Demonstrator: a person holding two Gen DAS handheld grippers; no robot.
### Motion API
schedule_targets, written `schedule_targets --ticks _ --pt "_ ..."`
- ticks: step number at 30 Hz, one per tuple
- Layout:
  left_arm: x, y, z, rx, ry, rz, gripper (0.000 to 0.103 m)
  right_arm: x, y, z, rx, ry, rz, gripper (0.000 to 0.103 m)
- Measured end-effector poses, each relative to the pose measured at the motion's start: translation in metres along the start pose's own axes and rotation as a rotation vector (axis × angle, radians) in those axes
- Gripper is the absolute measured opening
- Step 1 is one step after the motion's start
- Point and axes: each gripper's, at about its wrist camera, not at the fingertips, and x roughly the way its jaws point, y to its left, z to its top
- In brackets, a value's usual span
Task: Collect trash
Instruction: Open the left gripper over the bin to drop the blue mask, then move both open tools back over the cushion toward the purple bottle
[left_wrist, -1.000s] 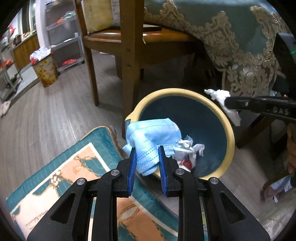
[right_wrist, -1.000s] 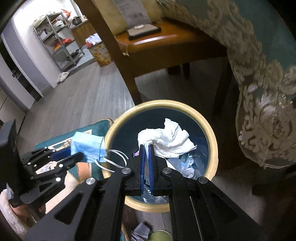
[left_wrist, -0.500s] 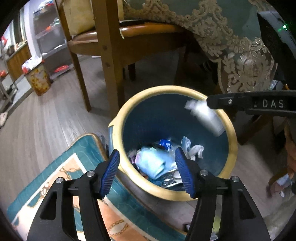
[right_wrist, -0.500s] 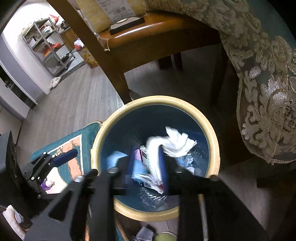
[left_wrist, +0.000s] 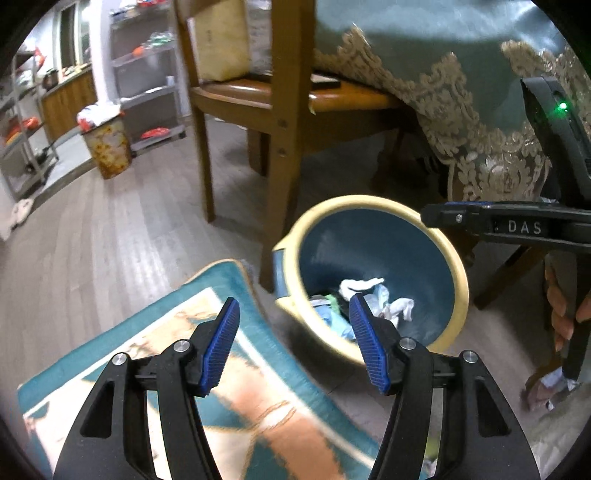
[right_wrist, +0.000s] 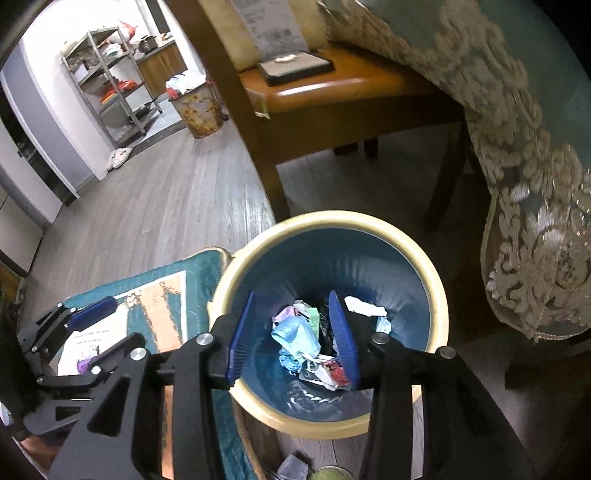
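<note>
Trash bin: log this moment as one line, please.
trash bin: upright, face mask and tissue inside | left hand-held gripper: open, empty | right hand-held gripper: opening, empty, over bin

2 claws (left_wrist: 293, 317) (right_wrist: 291, 332), 2 bins (right_wrist: 436, 295) (right_wrist: 199, 110), 1 chair (left_wrist: 284, 107), 1 rug (left_wrist: 155, 325)

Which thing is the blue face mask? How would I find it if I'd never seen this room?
Find the wooden chair, then the round bin with the cream rim on the floor in front of it. The face mask lies crumpled near the middle of the trash inside. It is the pale blue piece; the tissue beside it is white.
</note>
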Motion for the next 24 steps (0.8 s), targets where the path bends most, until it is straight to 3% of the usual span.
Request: schedule_targets --ticks 3,12,18,24 --pt "-0.022 0.014 -0.007 -0.02 -0.01 0.027 0.063 -0.008 0.016 0.001 -0.02 -0.025 0.01 0.059" --pt "-0.095 0.087 -0.048 -0.143 -0.044 0.14 0.078 -0.02 0.087 -0.003 -0.122 -0.06 0.071 0.082" --pt "-0.143 0.145 -0.083 -0.26 -0.06 0.233 0.082 -0.018 0.144 -0.013 -0.184 -0.063 0.124 0.09" --pt "-0.179 0.192 -0.117 -0.34 -0.068 0.301 0.082 -0.002 0.196 -0.034 -0.253 -0.021 0.154 0.091"
